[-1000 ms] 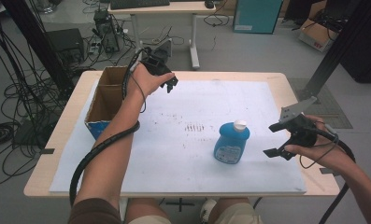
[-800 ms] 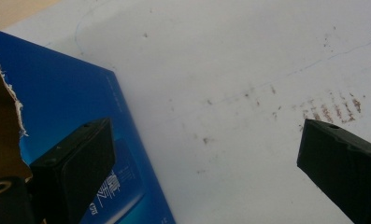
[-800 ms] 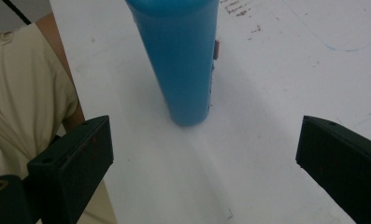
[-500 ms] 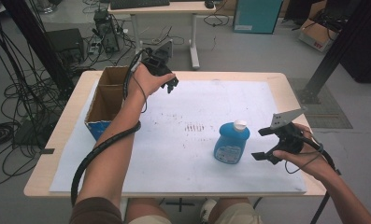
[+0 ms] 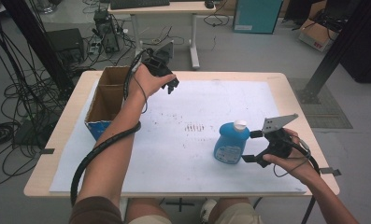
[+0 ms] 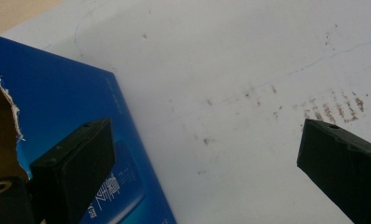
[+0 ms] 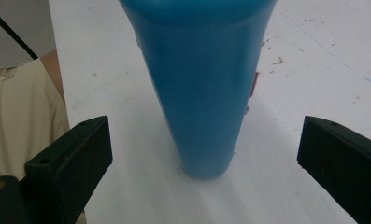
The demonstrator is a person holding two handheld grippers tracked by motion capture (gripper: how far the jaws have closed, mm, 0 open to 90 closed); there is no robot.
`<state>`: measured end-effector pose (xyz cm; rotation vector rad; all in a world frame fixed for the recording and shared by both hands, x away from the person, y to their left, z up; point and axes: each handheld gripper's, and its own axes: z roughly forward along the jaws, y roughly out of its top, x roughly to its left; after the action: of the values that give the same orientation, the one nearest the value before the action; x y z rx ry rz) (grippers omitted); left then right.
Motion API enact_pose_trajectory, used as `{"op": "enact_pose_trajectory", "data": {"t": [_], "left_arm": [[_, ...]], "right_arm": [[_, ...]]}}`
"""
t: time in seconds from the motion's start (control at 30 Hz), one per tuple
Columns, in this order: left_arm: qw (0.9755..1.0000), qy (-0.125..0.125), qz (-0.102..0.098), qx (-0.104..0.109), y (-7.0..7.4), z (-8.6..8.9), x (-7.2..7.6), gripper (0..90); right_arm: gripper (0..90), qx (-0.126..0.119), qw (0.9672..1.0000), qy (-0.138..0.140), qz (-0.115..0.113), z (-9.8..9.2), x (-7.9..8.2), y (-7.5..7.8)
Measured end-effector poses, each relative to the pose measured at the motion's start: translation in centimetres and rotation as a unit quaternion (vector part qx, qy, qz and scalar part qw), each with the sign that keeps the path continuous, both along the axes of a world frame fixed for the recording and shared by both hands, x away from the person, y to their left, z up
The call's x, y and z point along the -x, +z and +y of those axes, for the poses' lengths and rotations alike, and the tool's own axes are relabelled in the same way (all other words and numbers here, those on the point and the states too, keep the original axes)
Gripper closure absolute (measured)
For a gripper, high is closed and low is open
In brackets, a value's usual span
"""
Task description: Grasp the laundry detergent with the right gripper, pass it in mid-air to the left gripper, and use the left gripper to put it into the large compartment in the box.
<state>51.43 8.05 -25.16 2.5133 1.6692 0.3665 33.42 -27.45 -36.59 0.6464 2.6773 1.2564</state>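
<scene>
— Where is the blue bottle [image 5: 230, 144] from where you stand?

— Upright on the white sheet [image 5: 197, 107] that covers the table [image 5: 286, 81], toward the person's right side, white cap [image 5: 239, 124] on top. In the right gripper view its blue body [image 7: 202, 88] rises straight up the middle, base planted on the sheet.

— And the right gripper [image 5: 252, 147]?

— Just beside the bottle, on its right. The jaws are spread wide, one to each side of the lower body, and neither one touches the plastic. There is clear white sheet between each jaw and the bottle. The right hand [image 5: 290, 156] holds the tool low, near the table's front edge, with the grey three-cornered plate [image 5: 277, 122] on top.

— What about the other side?

— The left gripper [image 5: 173, 86] is well apart from the bottle, up near the far left of the table, beside the cardboard box [image 5: 106, 100]. Its jaws also stand apart with nothing between them. In the left gripper view they hang over bare sheet, and the blue outer wall of the box [image 6: 66, 121] sits under the left jaw, some white print on it that I cannot read.

— Anything on the sheet itself?

— A patch of brownish scuff marks [image 5: 195, 126] in the middle, between the box and the bottle. The box is open at the top, brown inside, blue outside. A black cable [image 5: 96, 154] trails from the left gripper along the person's forearm.
</scene>
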Motion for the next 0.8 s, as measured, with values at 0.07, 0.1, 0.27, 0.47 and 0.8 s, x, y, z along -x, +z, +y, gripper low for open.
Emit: {"op": "enact_pose_trajectory", "data": {"t": [0.07, 0.1, 0.27, 0.47, 0.8], "left_arm": [[1.0000, 0.001, -0.001, 0.000, 0.0, 0.1, 0.0, 4.9], [1.0000, 0.001, -0.001, -0.001, 0.0, 0.1, 0.0, 4.9], [1.0000, 0.001, 0.002, 0.000, -0.2, 0.1, -0.1, 4.9], [1.0000, 0.000, 0.004, -0.004, -0.5, 0.0, -0.1, 4.9], [1.0000, -0.005, 0.004, -0.004, -0.5, -0.2, -0.2, 4.9]], "right_arm": [[2.9, -0.005, 1.0000, -0.001, 0.000, 0.2, 0.0, -0.2], [2.9, -0.008, 1.0000, 0.000, -0.002, 0.3, 0.0, -0.4], [2.7, -0.020, 0.9997, -0.001, -0.011, 0.8, -0.1, -0.9], [2.7, -0.032, 0.9993, 0.000, -0.019, 1.2, -0.1, -1.5], [2.3, -0.048, 0.9983, -0.001, -0.034, 1.9, 0.0, -2.6]]}}
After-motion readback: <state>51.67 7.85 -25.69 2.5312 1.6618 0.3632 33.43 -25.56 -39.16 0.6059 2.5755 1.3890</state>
